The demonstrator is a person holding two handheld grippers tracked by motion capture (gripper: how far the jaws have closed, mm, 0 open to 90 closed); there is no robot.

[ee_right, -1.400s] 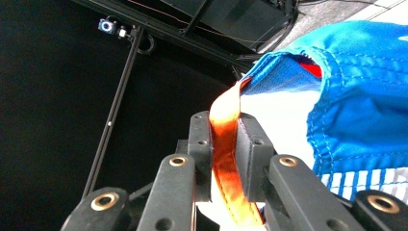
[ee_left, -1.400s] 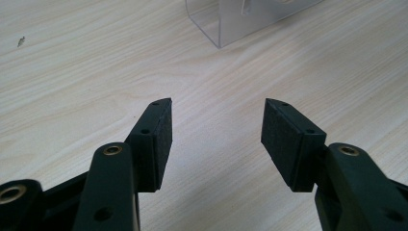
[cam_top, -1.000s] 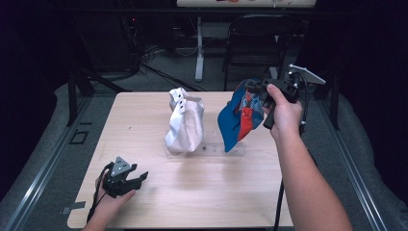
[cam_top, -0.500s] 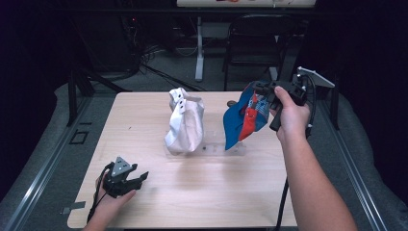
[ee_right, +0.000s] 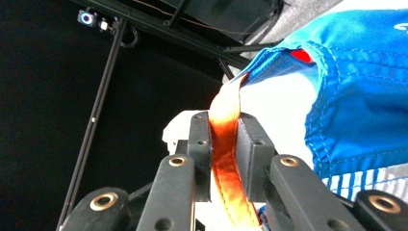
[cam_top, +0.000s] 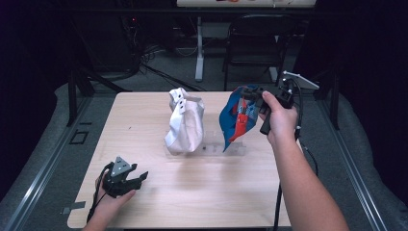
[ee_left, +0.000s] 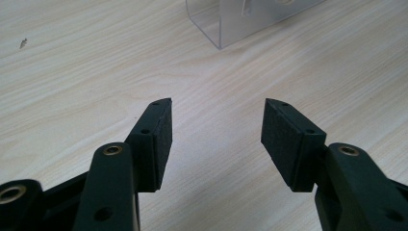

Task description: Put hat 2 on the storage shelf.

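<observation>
Right gripper (ee_right: 223, 144) is clamped on an orange strap (ee_right: 225, 159) of the blue bag (cam_top: 236, 118), which I've got hanging just above the clear stand (cam_top: 226, 148). Left gripper (cam_top: 133, 181), jaws apart, rests low on the table (cam_top: 202, 197) near me. It looks light, limp cloth, likely to swing; the strap's my best hold. White bag (cam_top: 185, 122) crowds one side; open wood nearer the left gripper.

A dim lab or studio: a pale wooden bench (cam_top: 192, 192) amid dark curtains, floor cables (cam_top: 159, 67) and a black folding chair (cam_top: 255, 43).
</observation>
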